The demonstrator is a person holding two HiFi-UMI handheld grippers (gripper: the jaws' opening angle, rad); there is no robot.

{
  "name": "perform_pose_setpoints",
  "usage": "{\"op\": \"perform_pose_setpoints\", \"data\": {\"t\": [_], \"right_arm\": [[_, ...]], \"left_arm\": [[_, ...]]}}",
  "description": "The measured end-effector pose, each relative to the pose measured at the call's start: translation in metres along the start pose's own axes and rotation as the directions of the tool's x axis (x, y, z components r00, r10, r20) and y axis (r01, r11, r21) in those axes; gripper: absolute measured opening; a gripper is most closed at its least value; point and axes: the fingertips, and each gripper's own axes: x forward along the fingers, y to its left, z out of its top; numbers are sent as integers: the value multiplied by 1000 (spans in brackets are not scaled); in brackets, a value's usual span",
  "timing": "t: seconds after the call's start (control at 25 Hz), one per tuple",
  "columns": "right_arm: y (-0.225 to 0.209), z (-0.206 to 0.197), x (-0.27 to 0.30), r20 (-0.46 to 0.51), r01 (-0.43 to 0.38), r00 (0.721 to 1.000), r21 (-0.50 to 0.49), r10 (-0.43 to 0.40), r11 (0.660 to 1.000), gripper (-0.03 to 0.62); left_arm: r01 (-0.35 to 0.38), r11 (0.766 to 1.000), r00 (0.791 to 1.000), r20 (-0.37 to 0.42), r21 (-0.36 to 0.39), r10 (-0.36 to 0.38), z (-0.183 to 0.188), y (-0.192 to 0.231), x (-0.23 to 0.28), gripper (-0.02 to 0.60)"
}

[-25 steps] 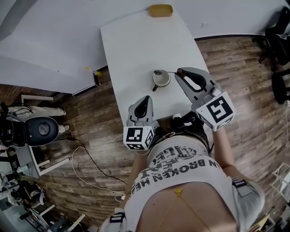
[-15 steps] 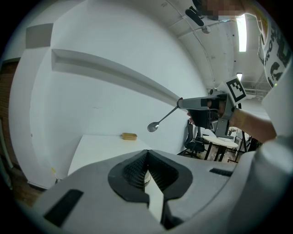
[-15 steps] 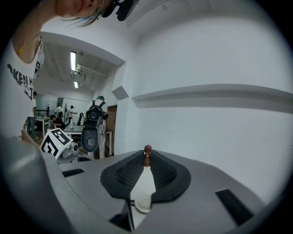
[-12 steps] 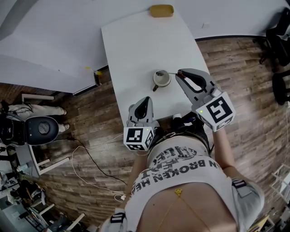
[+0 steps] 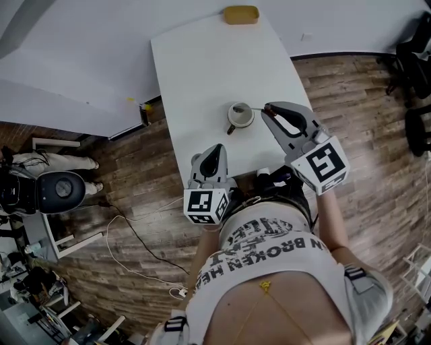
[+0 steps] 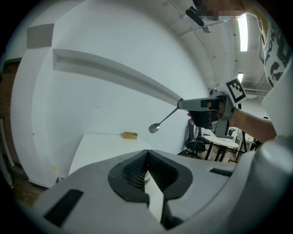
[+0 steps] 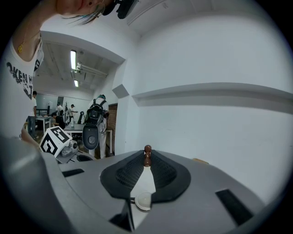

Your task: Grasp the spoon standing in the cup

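Right gripper [image 7: 147,161] jaws nip the spoon [image 6: 165,119] by its handle tip, bowl over the cup [image 5: 240,119]; left gripper [image 6: 145,161] jaws closed, empty.

The table [image 5: 215,74] is white, the plank floor [image 5: 363,101] brown, the cup [image 5: 240,118] off-white, the dish [image 5: 240,15] mustard-yellow, the spoon [image 6: 154,128] silver with a brown tip, the left gripper [image 5: 217,147] and right gripper [image 5: 267,108] grey with black-and-white cubes [image 5: 203,204].

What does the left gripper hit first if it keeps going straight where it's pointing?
Likely the cup: the left gripper points along the table and the cup stands just ahead, slightly to its right. Alignment is unclear from overhead; it might pass by on the left.
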Motion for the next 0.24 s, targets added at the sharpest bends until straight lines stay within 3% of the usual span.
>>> {"op": "perform_pose_setpoints", "data": {"t": [0.24], "right_arm": [[2, -1, 6, -11, -3, 1000, -2, 3, 1000, 41]], "left_arm": [[-3, 1000, 1000, 0, -2, 3, 0, 6, -2, -9]]}}
